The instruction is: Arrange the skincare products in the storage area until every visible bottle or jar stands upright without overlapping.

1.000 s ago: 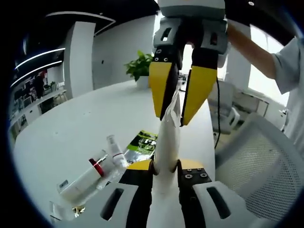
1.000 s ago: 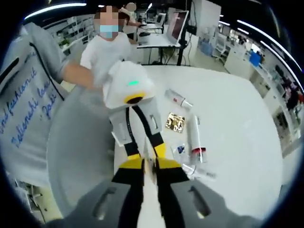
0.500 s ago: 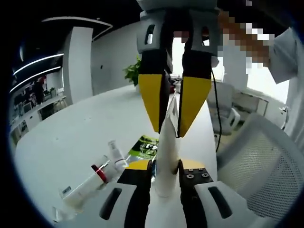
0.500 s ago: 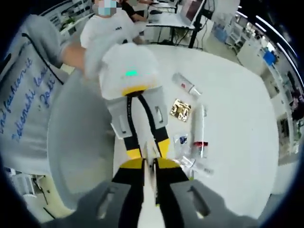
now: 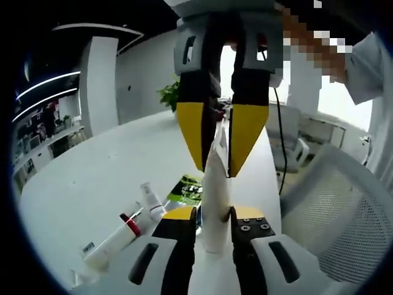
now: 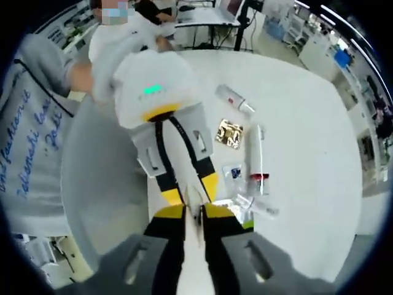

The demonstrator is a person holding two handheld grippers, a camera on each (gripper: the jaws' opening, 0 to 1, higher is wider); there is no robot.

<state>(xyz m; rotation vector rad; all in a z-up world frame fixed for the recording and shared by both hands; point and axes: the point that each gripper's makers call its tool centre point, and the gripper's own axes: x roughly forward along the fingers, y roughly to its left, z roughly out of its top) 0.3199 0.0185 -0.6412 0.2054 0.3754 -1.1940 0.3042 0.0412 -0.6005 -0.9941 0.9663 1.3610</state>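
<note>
Since a moment ago, little changed: my left gripper (image 5: 215, 215) and right gripper (image 5: 218, 157) both still clamp one white tube (image 5: 213, 203), held above the white table (image 5: 92, 166) where other tubes (image 6: 252, 161) lie flat.

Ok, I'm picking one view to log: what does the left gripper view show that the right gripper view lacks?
Left gripper view: a potted plant and a white pillar. Right gripper view: a blue sachet and the lettering on a person's shirt. Shared: the white tube gripped by both the left gripper and right gripper, and the red-banded tube lying on the white table.
</note>
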